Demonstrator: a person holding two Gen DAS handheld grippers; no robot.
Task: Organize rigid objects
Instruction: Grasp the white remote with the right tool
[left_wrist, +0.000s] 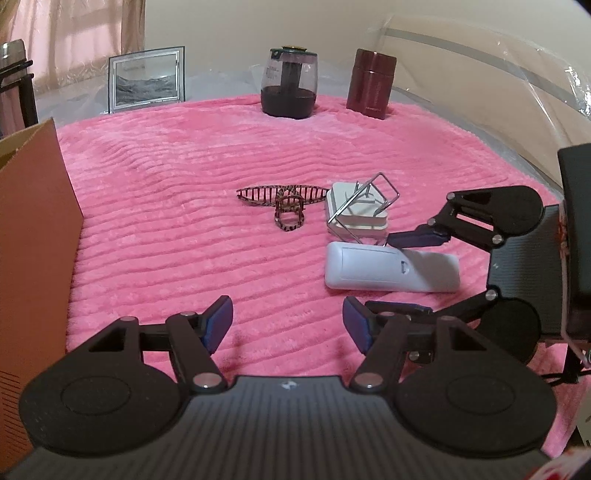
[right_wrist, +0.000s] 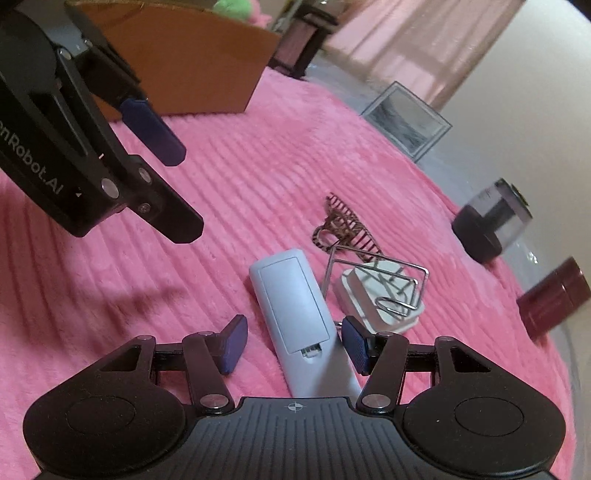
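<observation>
Your right gripper (right_wrist: 291, 345) straddles the remote (right_wrist: 295, 314), jaws wide and not yet pressing, lined up to grab it. Your left gripper (left_wrist: 288, 325) hangs over the pink blanket (left_wrist: 166, 184), jaws wide and holding nothing, ready to help.

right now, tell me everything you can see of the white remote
The white remote is a long, pale plastic bar lying flat on the pink blanket, back side up: its battery-cover panel and small latch notch show. It lies between the open pads of the right tool, which do not press on it. The white square block with a wire frame sits just beside it.
</observation>
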